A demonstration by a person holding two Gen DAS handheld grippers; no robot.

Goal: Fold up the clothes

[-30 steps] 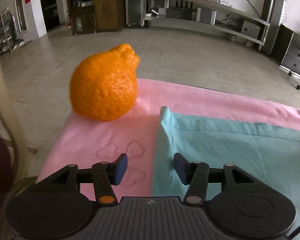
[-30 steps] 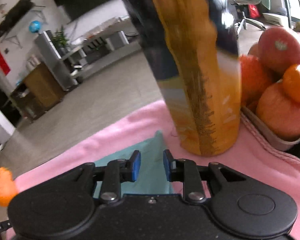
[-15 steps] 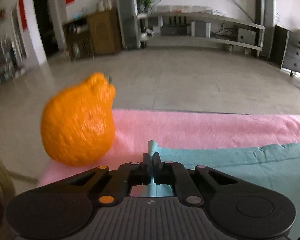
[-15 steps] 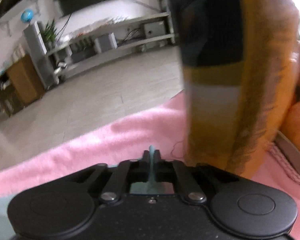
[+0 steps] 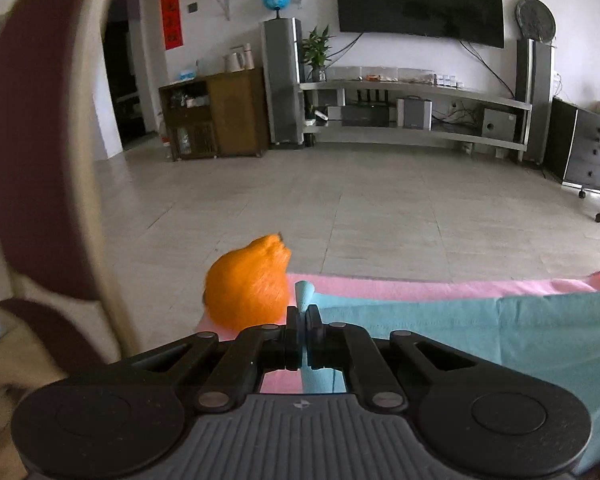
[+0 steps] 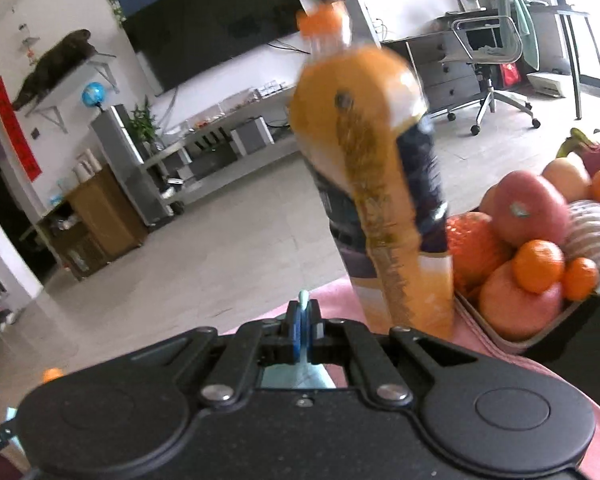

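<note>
Both the left gripper (image 5: 302,336) and right gripper (image 6: 303,334) have fingers clamped on corners of the thin teal cloth garment (image 5: 480,332), probably to lift its edge for folding.

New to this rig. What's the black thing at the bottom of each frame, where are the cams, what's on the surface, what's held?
No robot: a person holds one pair of black two-finger tongs per hand, each with a fisheye camera looking along its fingers. In the left view, the left tongs are shut on a corner of a teal cloth garment spread over a pink fleece blanket, beside a knobbly orange citrus fruit. In the right view, the right tongs pinch another corner of that garment. Nearby stand a blurred orange drink bottle and a tray of mixed fruit.
</note>
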